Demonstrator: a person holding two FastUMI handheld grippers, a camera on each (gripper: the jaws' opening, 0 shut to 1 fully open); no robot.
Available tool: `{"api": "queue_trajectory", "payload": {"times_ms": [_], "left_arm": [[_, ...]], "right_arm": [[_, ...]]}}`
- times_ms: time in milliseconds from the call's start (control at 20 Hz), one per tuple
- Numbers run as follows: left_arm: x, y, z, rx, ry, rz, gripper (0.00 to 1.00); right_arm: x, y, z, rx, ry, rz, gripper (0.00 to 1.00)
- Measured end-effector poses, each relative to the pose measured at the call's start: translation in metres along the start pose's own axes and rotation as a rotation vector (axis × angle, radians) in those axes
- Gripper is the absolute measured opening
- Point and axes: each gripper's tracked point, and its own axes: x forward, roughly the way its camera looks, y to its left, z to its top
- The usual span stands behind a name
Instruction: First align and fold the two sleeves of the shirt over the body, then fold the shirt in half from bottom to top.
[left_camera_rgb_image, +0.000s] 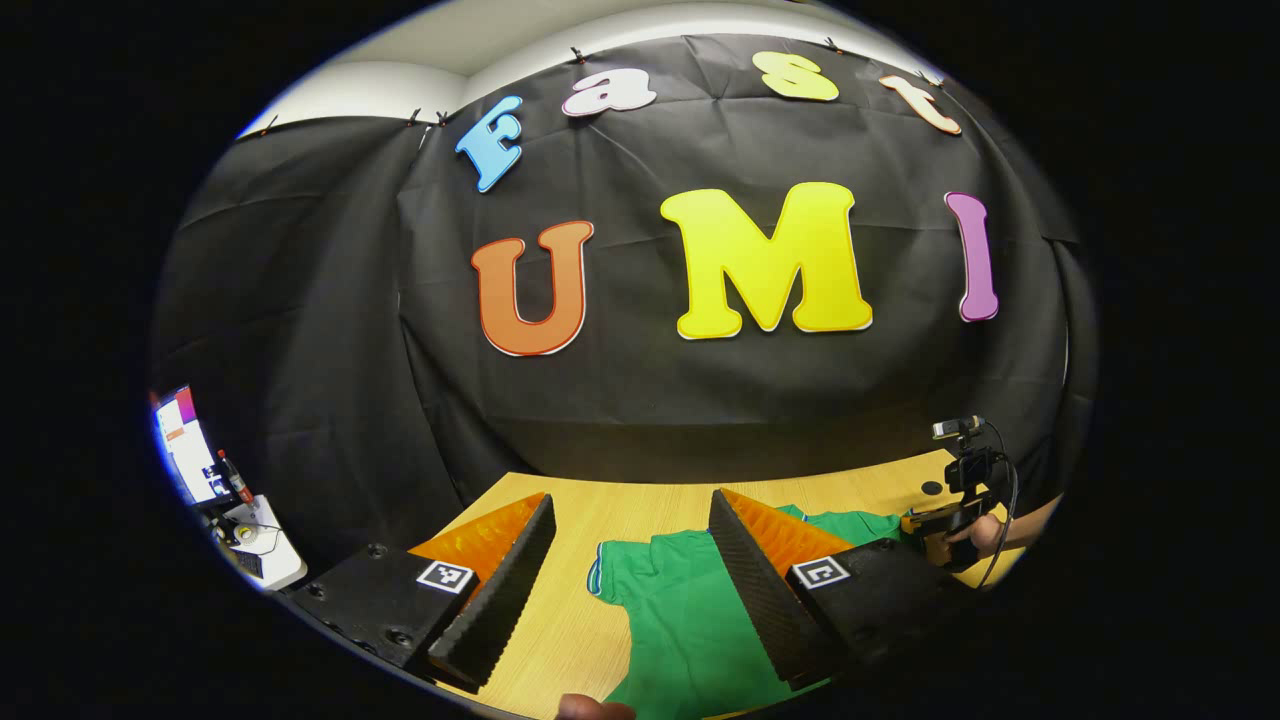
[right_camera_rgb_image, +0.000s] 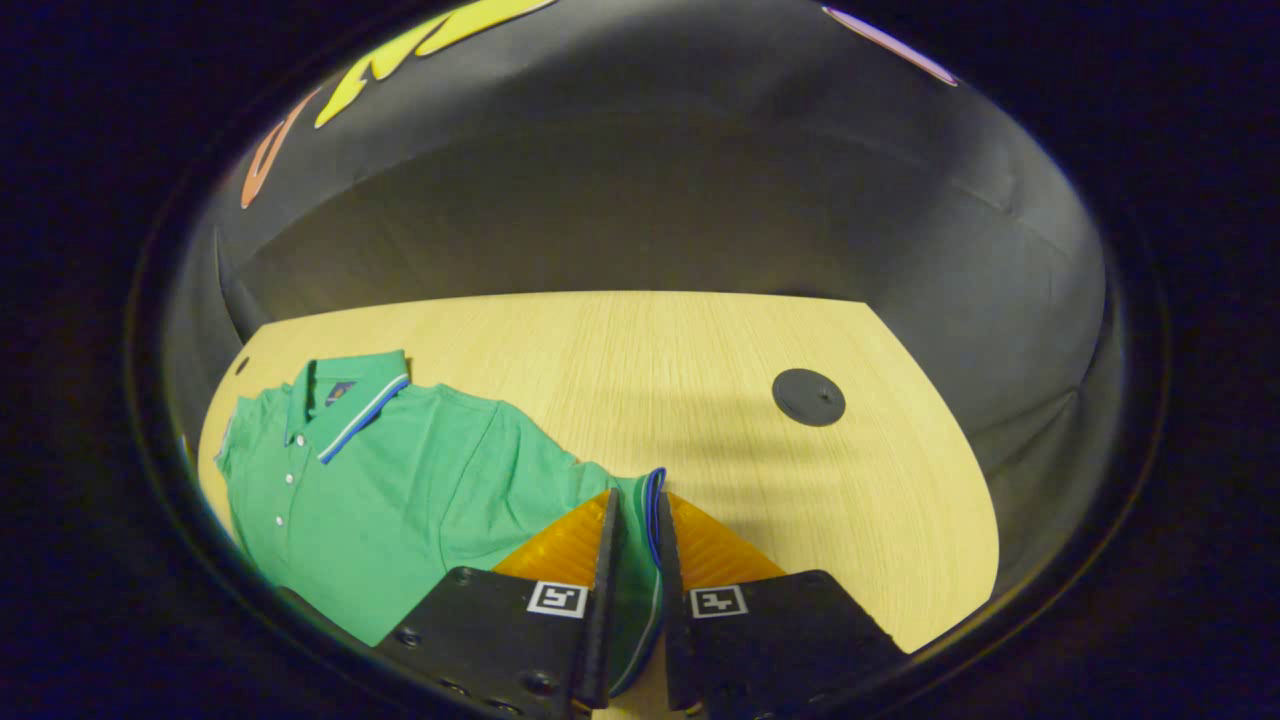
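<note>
Green polo shirt (right_camera_rgb_image: 400, 480) lies flat on the bench (right_camera_rgb_image: 700, 350), front up, collar (right_camera_rgb_image: 345, 400) toward the far-left corner in the right gripper view, button placket showing.

Right claw (right_camera_rgb_image: 640, 535): pinched nearly closed on the sleeve (right_camera_rgb_image: 645, 500) cuff — striped hem stands up between the fingers, both sides pressing on it. Good bite, right at the edge.

Left claw (left_camera_rgb_image: 630, 560): wide open, holding nothing, hanging above the bench w/ the other sleeve (left_camera_rgb_image: 640, 570) just beyond and between its fingers. In the left gripper view I also see the right claw's rig (left_camera_rgb_image: 960, 500) and the hand on it at the far side of the shirt.

Handling, my read:
- light knit, soft and floppy, zero stiffness — it'll drape and drag, not hold shape
- not fragile, not slippery; cloth should grip wood a bit, so lift before moving or the body wrinkles
- pinch at cuff hem, the thicker ribbed edge, so only one layer bunches in
- the sleeve fold prob. wants both cuffs lifted together to keep alignment

Stage: sleeve fold barely started, imo. Left needs to drop and close on its cuff.

Black round grommet (right_camera_rgb_image: 808, 397) sits on the bench well apart from the shirt — no interference.
</note>
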Motion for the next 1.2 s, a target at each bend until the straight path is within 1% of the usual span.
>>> {"api": "queue_trajectory", "payload": {"times_ms": [100,150,250,300,400,550,750,900,1000,1050,1150,1200], "left_arm": [[0.001,0.002,0.002,0.013,-0.006,-0.001,0.99],[0.001,0.004,0.004,0.020,-0.012,0.000,0.99],[0.002,0.009,0.006,0.033,-0.020,0.007,0.99],[0.003,0.011,0.007,0.037,-0.021,0.010,0.99],[0.005,0.013,0.005,0.032,-0.019,0.014,0.99],[0.006,0.012,0.002,0.014,-0.019,0.004,0.99],[0.007,0.013,0.002,-0.013,-0.025,-0.008,0.99],[0.006,0.023,0.001,-0.028,-0.030,0.000,0.99],[0.003,0.034,0.002,-0.026,-0.039,0.015,0.99],[0.002,0.041,0.002,-0.029,-0.046,0.024,0.99],[0.001,0.054,0.004,-0.040,-0.056,0.041,0.99],[0.000,0.061,0.003,-0.046,-0.058,0.048,0.99]], "right_arm": [[-0.004,0.001,0.001,-0.101,-0.026,-0.037,0.02],[-0.005,0.002,0.001,-0.134,-0.029,-0.045,0.01],[-0.006,0.004,0.006,-0.132,-0.029,-0.038,0.02],[-0.010,0.005,0.011,-0.113,-0.035,-0.030,0.00],[-0.019,0.011,0.024,-0.079,-0.061,-0.002,0.00],[-0.039,0.026,0.037,-0.045,-0.074,0.045,0.00],[-0.058,0.051,0.059,-0.004,-0.089,0.076,0.00],[-0.068,0.083,0.078,0.035,-0.099,0.092,0.00],[-0.073,0.104,0.087,0.036,-0.101,0.109,0.02],[-0.076,0.117,0.090,0.036,-0.097,0.118,0.00],[-0.081,0.143,0.096,0.032,-0.087,0.136,0.00],[-0.082,0.156,0.098,0.030,-0.078,0.143,0.02]]}}
